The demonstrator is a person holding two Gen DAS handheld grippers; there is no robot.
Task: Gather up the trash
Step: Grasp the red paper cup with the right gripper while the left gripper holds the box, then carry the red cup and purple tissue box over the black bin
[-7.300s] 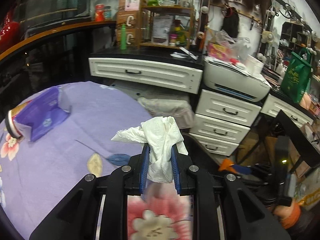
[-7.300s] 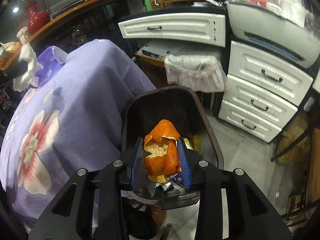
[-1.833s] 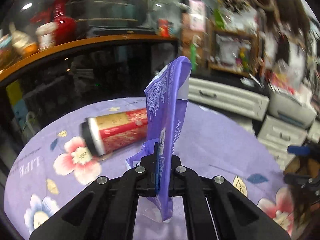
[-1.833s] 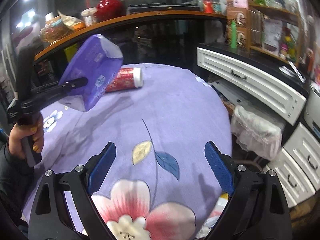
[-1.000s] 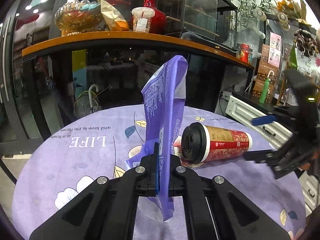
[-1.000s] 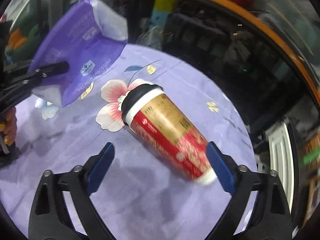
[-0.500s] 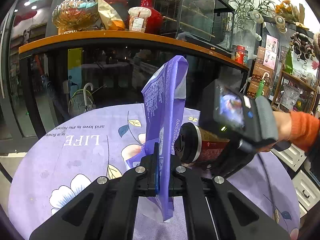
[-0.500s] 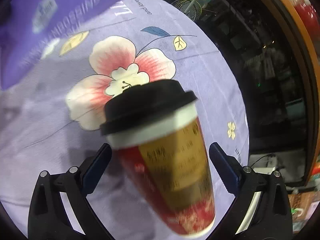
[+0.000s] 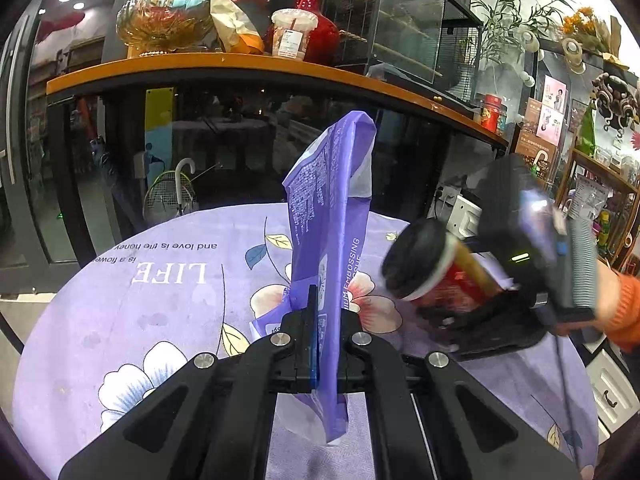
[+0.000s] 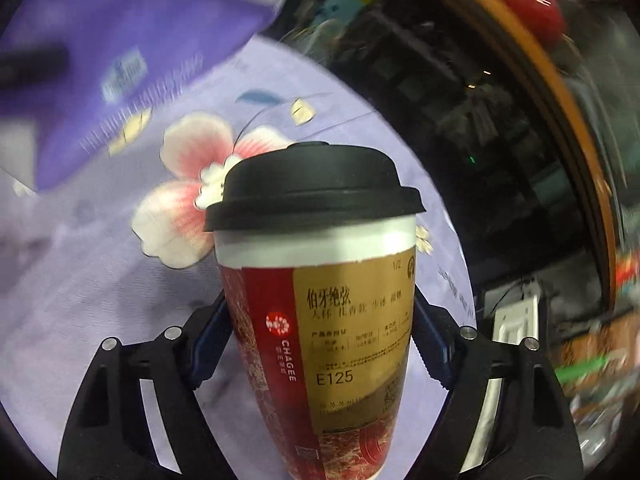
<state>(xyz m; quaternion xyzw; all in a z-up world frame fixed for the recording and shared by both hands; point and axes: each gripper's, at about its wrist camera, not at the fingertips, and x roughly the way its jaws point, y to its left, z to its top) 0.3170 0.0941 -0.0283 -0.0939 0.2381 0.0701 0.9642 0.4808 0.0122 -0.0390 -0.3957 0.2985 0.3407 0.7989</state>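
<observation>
My left gripper (image 9: 326, 338) is shut on a purple plastic wrapper (image 9: 330, 216) and holds it upright above the round table. My right gripper (image 10: 320, 336) is shut on a red and gold paper cup (image 10: 320, 320) with a black lid; its blue pads press both sides of the cup. In the left wrist view the cup (image 9: 436, 274) is tilted, lid toward me, lifted off the table at the right, with the right gripper (image 9: 480, 320) around it. The wrapper shows blurred at the upper left of the right wrist view (image 10: 100, 60).
The round table has a purple flowered cloth (image 9: 160, 280). Behind it stands a dark glass counter with an orange top (image 9: 240, 64) carrying a red vase, a bowl and a cup. White drawers (image 9: 612, 384) are at the far right.
My right gripper has closed on the cup and raised it off the cloth, tilting it up. My left gripper has kept still with the wrapper.
</observation>
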